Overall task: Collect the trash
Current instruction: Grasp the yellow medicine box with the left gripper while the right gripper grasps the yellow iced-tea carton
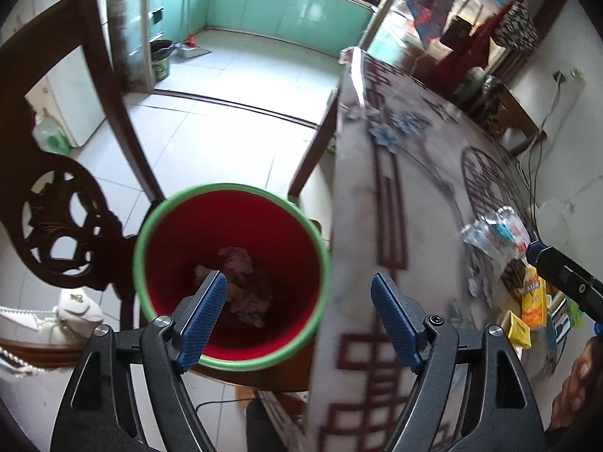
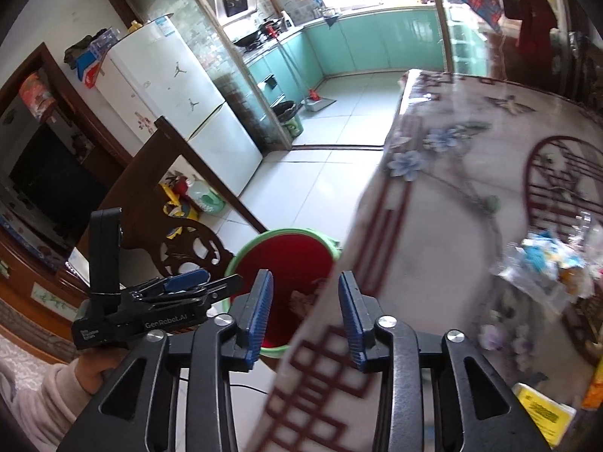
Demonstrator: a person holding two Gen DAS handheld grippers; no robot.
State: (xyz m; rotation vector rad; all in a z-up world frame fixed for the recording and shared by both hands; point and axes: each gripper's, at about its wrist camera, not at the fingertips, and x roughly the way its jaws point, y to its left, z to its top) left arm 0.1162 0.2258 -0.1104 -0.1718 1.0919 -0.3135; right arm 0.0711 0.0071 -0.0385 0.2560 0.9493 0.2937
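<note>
Carved wooden chair (image 1: 56, 226), white fridge (image 2: 169, 105), patterned tablecloth (image 2: 452, 196), teal kitchen cabinets (image 1: 294, 7)

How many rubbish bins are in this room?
2: a red bin with a green rim beside the table, and a dark-lined green bin by the kitchen doorway. Others may be hidden.

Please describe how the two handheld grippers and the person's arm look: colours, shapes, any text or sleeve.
Each gripper, left gripper and right gripper, has black angular linkage arms with silver pivot bolts and two fingers faced with ribbed blue pads. Seen from the right wrist camera, the left unit's black body carries white "GenRobot.AI" lettering. The hand holding it emerges from a pale pinkish sleeve.
</note>
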